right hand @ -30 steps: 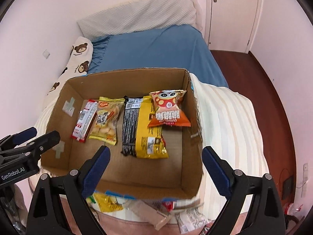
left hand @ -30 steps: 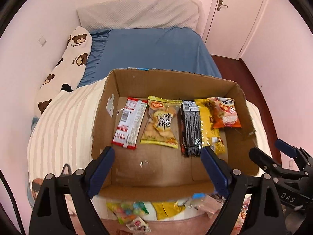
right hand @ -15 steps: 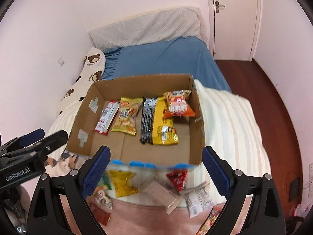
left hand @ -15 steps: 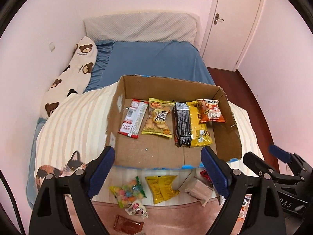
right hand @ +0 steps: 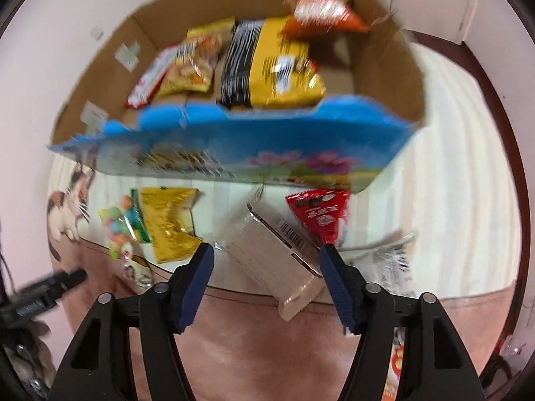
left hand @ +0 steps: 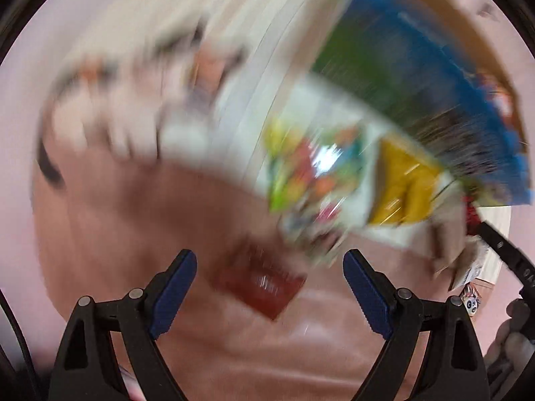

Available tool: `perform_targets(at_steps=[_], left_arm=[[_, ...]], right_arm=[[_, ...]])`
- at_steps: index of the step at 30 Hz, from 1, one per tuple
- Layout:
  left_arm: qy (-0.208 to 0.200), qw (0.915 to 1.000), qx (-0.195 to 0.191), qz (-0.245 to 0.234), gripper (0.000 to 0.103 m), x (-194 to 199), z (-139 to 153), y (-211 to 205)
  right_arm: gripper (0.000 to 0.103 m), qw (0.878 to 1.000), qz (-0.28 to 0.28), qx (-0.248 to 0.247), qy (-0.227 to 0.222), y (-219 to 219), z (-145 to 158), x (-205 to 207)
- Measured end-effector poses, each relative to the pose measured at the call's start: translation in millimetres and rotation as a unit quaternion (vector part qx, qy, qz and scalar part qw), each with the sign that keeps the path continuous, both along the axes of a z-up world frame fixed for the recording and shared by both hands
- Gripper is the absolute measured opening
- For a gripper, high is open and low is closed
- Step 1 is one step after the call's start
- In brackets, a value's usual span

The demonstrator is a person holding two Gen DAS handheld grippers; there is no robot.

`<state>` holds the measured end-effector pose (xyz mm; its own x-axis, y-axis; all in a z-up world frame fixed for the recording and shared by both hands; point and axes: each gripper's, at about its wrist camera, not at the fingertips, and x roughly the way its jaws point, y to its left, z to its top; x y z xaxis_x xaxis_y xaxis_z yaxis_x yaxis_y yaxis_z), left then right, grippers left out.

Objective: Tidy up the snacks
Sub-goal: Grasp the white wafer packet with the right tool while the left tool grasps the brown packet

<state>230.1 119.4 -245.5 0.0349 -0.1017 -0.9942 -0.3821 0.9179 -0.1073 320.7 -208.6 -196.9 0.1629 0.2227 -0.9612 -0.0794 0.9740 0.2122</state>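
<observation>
A cardboard box with a blue printed front holds several snack packs, among them a yellow-and-black pack and an orange pack. In front of it lie a clear pack of pale wafers, a red pack, a yellow pack and a colourful candy bag. My right gripper is open, its jaws on either side of the wafer pack's near end. My left gripper is open above a dark red packet; that view is blurred, with the candy bag beyond.
The snacks lie on a striped cream blanket with a cat print at the left. A pink plush edge runs along the near side. More wrappers lie at the right.
Both grippers have dropped and moved in from above the box to the loose snacks in front of it. The left view has swung left and down and is blurred. The right jaws are narrower.
</observation>
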Motion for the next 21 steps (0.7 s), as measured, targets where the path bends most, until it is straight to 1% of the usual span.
perform_targets(at_steps=[2, 3, 5, 7, 9, 10, 11, 12, 13, 14, 15, 16, 17, 19, 20, 21], left_arm=[[0.035, 0.9976, -0.039, 0.045, 0.090, -15, -31, 12], [0.052, 0.9941, -0.062, 0.073, 0.089, -23, -46, 17], [0.059, 0.9876, -0.092, 0.112, 0.088, -32, -65, 23], [0.052, 0.9841, -0.097, 0.139, 0.088, -35, -79, 25], [0.050, 0.9838, -0.086, 0.149, 0.088, -35, -86, 21], [0.046, 0.9842, -0.081, 0.151, 0.087, -36, -85, 19], [0.039, 0.9853, -0.077, 0.148, 0.082, -37, -82, 16], [0.031, 0.9885, -0.067, 0.132, 0.072, -35, -78, 11], [0.028, 0.9917, -0.057, 0.112, 0.071, -31, -75, 4], [0.023, 0.9952, -0.045, 0.083, 0.065, -30, -71, -4], [0.017, 0.9974, -0.034, 0.061, 0.063, -29, -68, -11], [0.013, 0.9991, -0.020, 0.035, 0.062, -30, -65, -18], [0.008, 0.9999, -0.006, 0.008, 0.061, -30, -63, -27], [0.005, 0.9978, 0.024, -0.061, 0.061, -31, -62, -45], [0.006, 0.9970, 0.028, -0.072, 0.063, -33, -62, -48], [0.011, 0.9971, 0.021, -0.073, 0.064, -34, -63, -50]], right_arm=[[0.076, 1.000, 0.012, -0.002, 0.011, 5, -13, 3], [0.076, 1.000, 0.022, -0.006, 0.014, 10, -20, 4], [0.076, 0.999, 0.044, -0.027, 0.014, 20, -30, 3], [0.076, 0.997, 0.062, -0.040, 0.016, 27, -39, 4], [0.076, 0.994, 0.079, -0.069, 0.020, 34, -51, 4], [0.072, 0.993, 0.081, -0.082, 0.025, 35, -57, 3], [0.071, 0.993, 0.078, -0.089, 0.030, 34, -61, 2], [0.071, 0.993, 0.071, -0.085, 0.032, 31, -63, 0], [0.071, 0.994, 0.063, -0.079, 0.036, 29, -64, -2], [0.069, 0.995, 0.052, -0.064, 0.050, 26, -65, -6], [0.069, 0.996, 0.045, -0.050, 0.064, 24, -66, -10], [0.069, 0.995, 0.039, -0.036, 0.082, 23, -68, -15], [0.069, 0.993, 0.036, -0.012, 0.114, 24, -72, -25], [0.069, 0.987, 0.033, 0.030, 0.157, 29, -78, -39], [0.070, 0.983, 0.032, 0.051, 0.172, 33, -79, -47], [0.070, 0.983, 0.032, 0.053, 0.172, 35, -78, -52]])
